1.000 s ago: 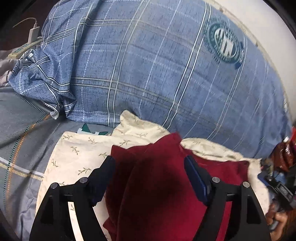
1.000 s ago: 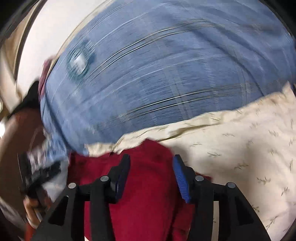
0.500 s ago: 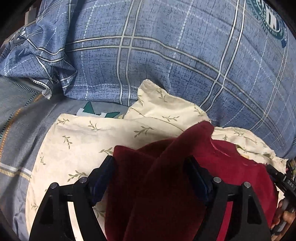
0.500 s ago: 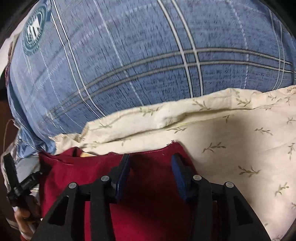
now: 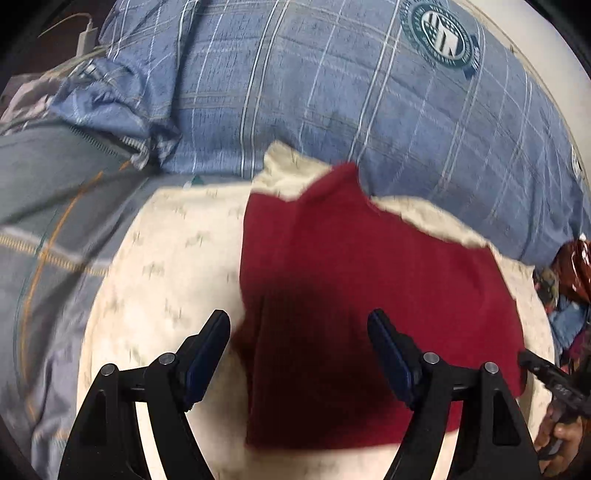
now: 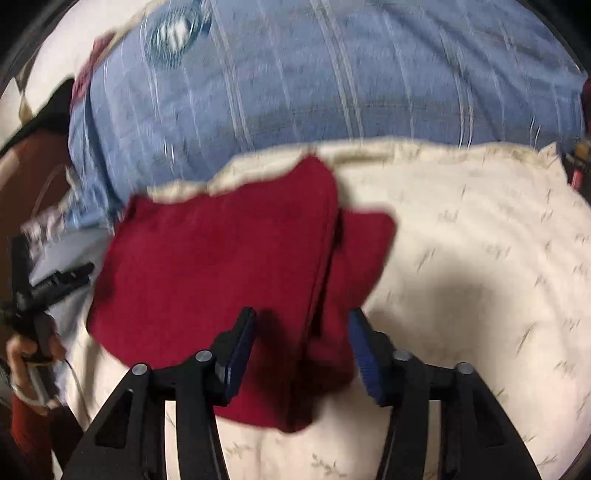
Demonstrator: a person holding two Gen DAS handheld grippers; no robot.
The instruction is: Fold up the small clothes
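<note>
So the dark red garment (image 5: 369,295) is lying folded on a cream pillow with a little sprig print (image 5: 166,266), and neither tool has hold of it. The left gripper (image 5: 297,350) has its jaws spread wide, hovering above the cloth; the left finger sits over the cream pillow just past the garment's left edge and the other one over the red fabric. The right gripper (image 6: 301,350) is open too, a bit narrower, with nothing pinched between the blue pads (image 6: 364,354), and it casts a dark shadow on the cloth right under it. From the right wrist view the red garment (image 6: 221,266) takes up the middle out to about 9 o'clock, with a fold line running down it and a smaller flap sticking out toward 3 o'clock. In the left wrist view it tapers to a point at 12 o'clock, touching the edge of the big blue plaid pillow (image 5: 369,103), which has a round green badge (image 5: 441,33) up at 1 o'clock. A grey striped bedsheet (image 5: 48,221) fills 9 o'clock. Both views are motion-blurred, so fine detail on the fabric is hard to make out.
</note>
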